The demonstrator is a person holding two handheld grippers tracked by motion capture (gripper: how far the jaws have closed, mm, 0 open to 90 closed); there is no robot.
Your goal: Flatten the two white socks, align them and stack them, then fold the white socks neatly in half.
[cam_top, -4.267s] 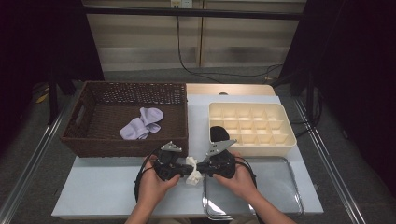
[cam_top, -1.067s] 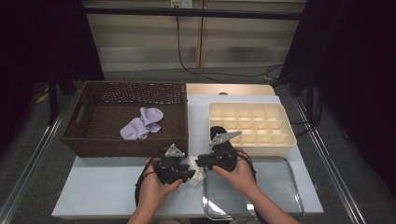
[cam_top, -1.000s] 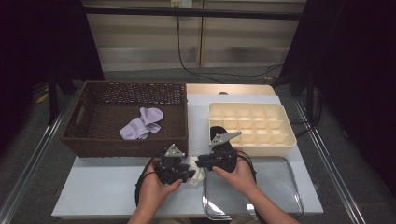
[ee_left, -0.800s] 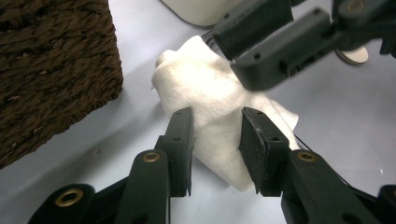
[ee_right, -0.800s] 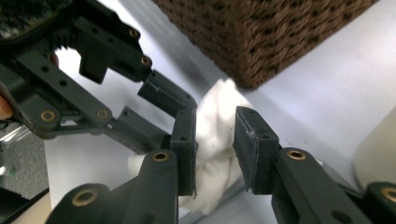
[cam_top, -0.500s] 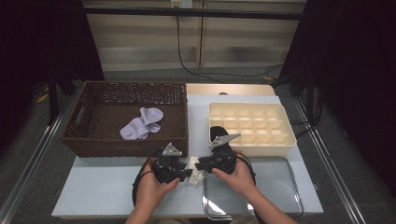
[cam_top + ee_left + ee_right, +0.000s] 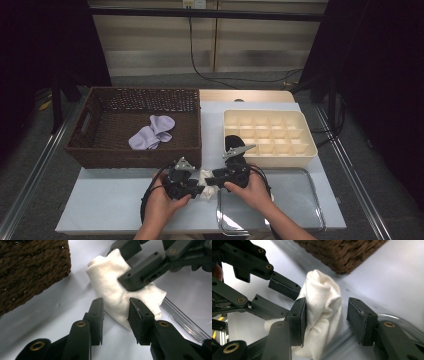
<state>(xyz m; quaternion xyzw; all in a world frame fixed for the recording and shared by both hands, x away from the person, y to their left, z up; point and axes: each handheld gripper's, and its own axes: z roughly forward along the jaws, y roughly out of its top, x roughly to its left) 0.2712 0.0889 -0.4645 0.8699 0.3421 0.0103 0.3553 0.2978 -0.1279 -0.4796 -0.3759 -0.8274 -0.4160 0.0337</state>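
A bunched white cloth lies on the pale tabletop between my two grippers, which face each other. In the left gripper view the cloth sits between the jaws of my left gripper and touches both pads, so the gripper is shut on its near end. My right gripper straddles the cloth: its left pad touches the fabric and its right pad stands apart from it. In the high view a hand holds each of the left gripper and the right gripper.
A brown wicker basket with lilac socks stands at the back left, its corner close to the cloth. A cream compartment box with a black item stands at the back right. A shiny metal tray lies under the right hand.
The cloth was held up between both grippers; it now rests lower on the table. The right gripper's jaws have come apart from it. Both hands have shifted only slightly.
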